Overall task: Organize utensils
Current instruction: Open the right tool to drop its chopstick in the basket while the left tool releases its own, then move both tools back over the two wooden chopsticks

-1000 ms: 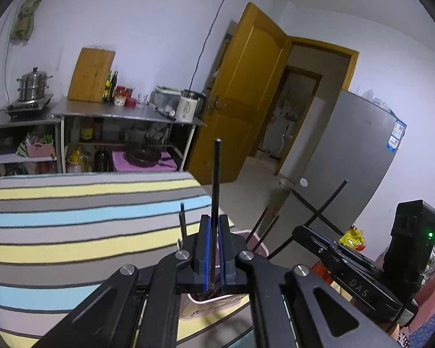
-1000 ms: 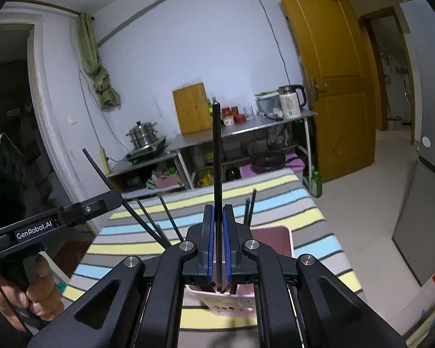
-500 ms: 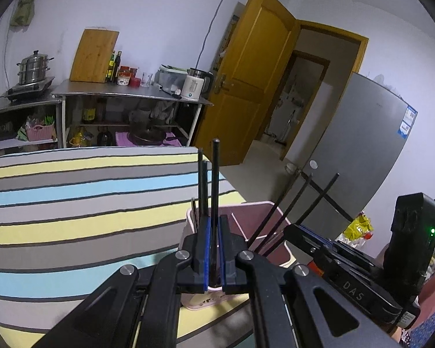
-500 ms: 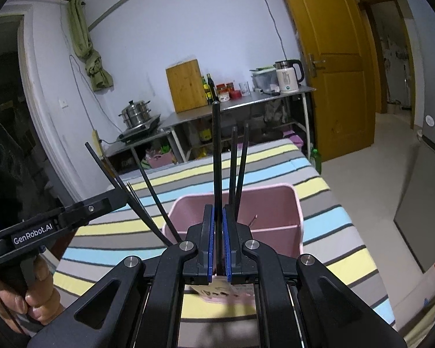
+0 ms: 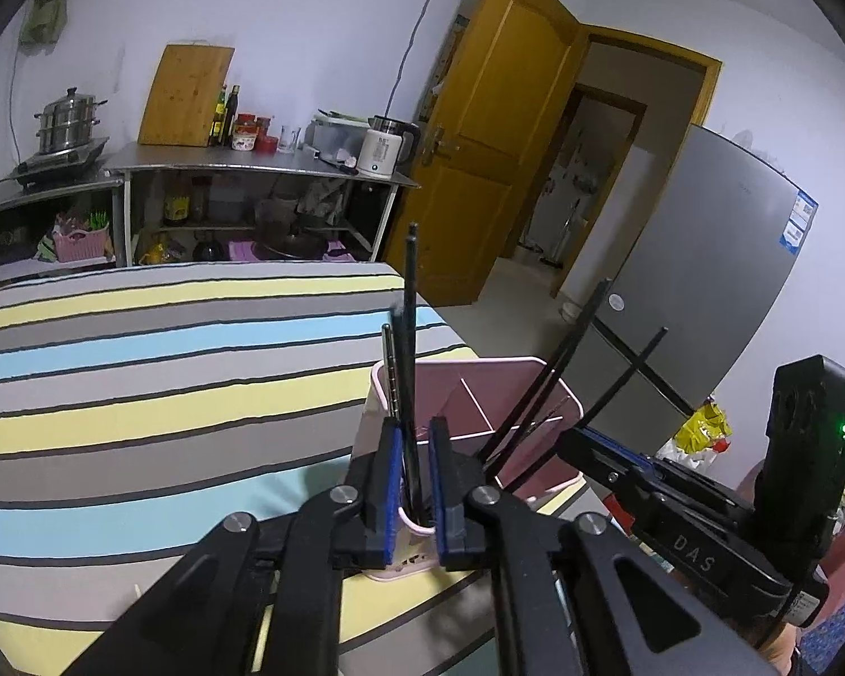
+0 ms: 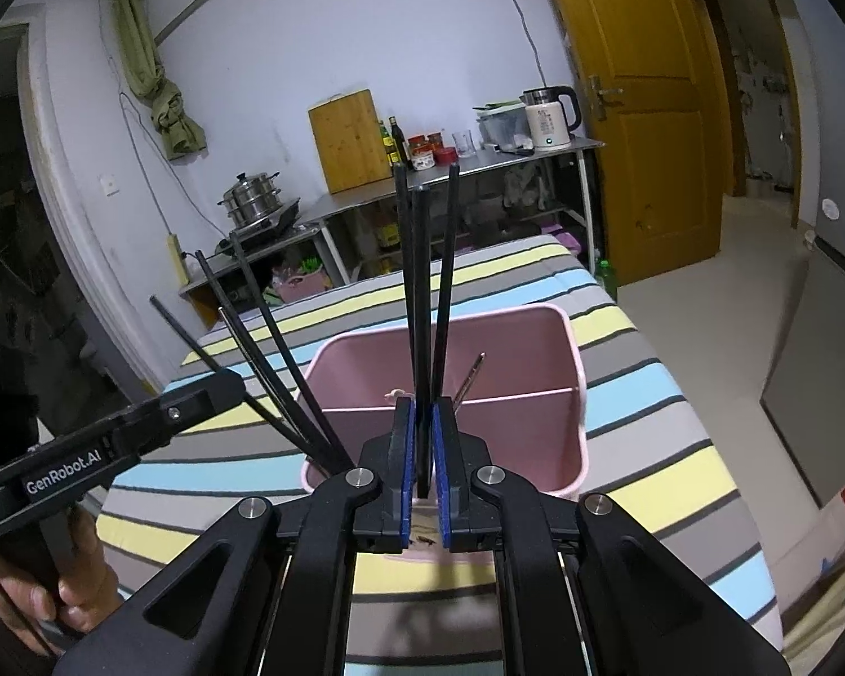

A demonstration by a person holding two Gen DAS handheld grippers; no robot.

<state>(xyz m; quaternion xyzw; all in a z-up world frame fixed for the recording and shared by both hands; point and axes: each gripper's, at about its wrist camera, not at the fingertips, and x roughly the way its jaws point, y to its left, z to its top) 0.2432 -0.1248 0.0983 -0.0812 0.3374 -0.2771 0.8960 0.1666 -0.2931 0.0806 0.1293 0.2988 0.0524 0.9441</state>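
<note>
A pink utensil holder with an inner divider stands on the striped table, and several black chopsticks stand or lean in it. My left gripper sits at its near rim with the jaws parted; a black chopstick stands loose between them, its tip down in the holder. My right gripper sits at the opposite rim, jaws slightly apart around a black chopstick that stands in the holder. Other chopsticks lean out to the left. A metal utensil lies inside.
The table wears a striped cloth. Behind it stands a steel shelf with a kettle, bottles, a cutting board and a pot. A yellow door and a grey fridge stand at the right.
Both grippers have lowered their chopsticks into the pink holder. The jaws of both have parted, the left more widely, and the chopsticks now stand loose.
</note>
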